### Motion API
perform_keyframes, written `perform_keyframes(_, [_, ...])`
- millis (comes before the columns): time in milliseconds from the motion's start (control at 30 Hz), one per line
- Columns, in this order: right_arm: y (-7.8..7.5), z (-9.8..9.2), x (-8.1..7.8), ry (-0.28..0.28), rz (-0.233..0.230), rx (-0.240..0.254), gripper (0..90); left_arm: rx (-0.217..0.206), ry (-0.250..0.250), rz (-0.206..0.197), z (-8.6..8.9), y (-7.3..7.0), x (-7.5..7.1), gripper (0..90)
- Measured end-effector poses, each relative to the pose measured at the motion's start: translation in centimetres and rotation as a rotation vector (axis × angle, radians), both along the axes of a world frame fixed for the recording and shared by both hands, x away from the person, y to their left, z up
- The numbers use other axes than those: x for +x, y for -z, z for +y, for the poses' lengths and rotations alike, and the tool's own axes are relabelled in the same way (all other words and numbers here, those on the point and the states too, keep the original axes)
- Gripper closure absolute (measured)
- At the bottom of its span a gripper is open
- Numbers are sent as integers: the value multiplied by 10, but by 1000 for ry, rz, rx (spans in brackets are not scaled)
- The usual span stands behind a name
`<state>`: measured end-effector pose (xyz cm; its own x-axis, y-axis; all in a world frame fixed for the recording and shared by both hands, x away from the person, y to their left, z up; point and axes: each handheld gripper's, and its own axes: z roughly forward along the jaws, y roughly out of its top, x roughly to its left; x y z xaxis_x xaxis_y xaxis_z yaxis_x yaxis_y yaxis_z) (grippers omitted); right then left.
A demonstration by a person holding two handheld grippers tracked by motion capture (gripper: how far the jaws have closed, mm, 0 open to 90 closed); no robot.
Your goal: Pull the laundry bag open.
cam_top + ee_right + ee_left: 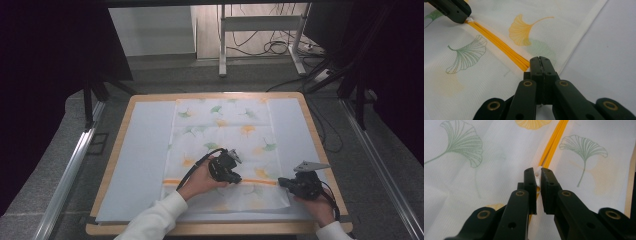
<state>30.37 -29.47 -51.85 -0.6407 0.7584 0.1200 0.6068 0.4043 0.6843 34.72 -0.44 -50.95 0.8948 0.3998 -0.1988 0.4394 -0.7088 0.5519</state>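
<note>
Orange zipper (220, 181) runs across the near end of a ginkgo-print mesh laundry bag (220, 132) lying flat on the table (145, 150). Left gripper (537, 176) is pinching the white zipper pull (538, 171) partway along it. Right gripper (540, 60) is clamped tight on the zipper's end by the bag's edge.

My wooden table (118, 150) under pale blue sheet (145, 145); beyond, grey floor (165, 80), white stand (260, 25), cables (277, 47).
</note>
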Motion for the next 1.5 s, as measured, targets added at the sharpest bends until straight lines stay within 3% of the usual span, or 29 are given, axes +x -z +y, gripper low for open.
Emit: perform_keyframes(1500, [0, 0, 0, -3, -2, -3, 899, -21, -59, 14, 40, 8, -7, 842])
